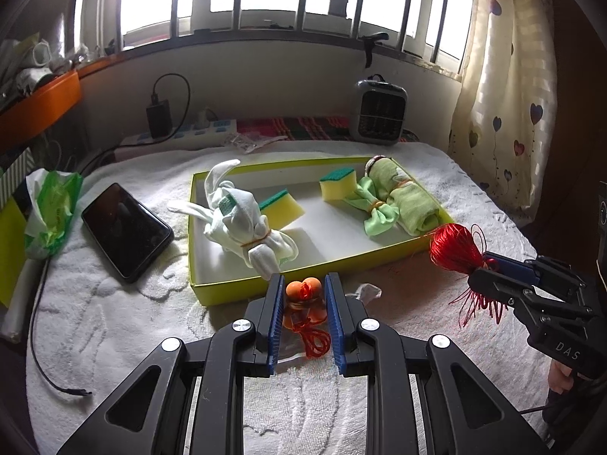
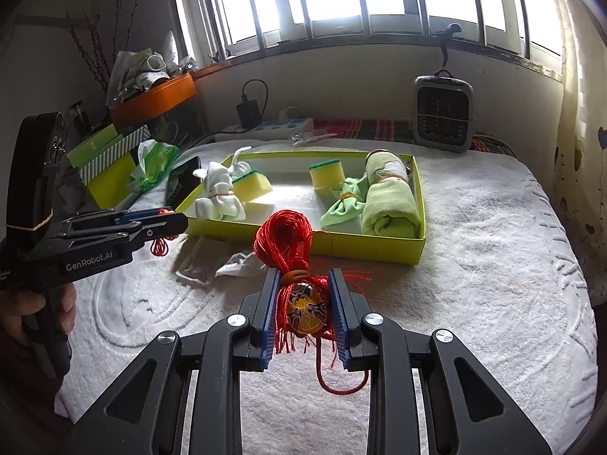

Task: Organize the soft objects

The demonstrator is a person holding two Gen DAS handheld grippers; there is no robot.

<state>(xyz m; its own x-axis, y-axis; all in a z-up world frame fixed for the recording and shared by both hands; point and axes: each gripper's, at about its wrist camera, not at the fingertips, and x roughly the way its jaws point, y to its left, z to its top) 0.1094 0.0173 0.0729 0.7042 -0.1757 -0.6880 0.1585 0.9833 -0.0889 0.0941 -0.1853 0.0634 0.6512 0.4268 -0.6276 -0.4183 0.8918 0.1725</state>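
At the lower centre of the frame, the red tassel (image 2: 290, 244) is gripped at its bead by the right claw (image 2: 303, 303), and the orange charm (image 1: 305, 295) by the left claw (image 1: 303, 303). Both seem light and limp, so the firm knot should be held. The yellow box (image 1: 303, 269) lies just behind.

Red tassel (image 2: 282, 237) (swirl-patterned bead (image 2: 306, 308))

Ahead of left gripper (image 1: 303, 295): yellow tray (image 1: 303, 271) wall; bare floor between white bundle (image 1: 242, 220) and green roll (image 1: 409, 204). Leftward: phone (image 1: 125, 229).

Red tassel ornament (image 2: 299, 299) — in right gripper (image 2: 303, 314) pads.
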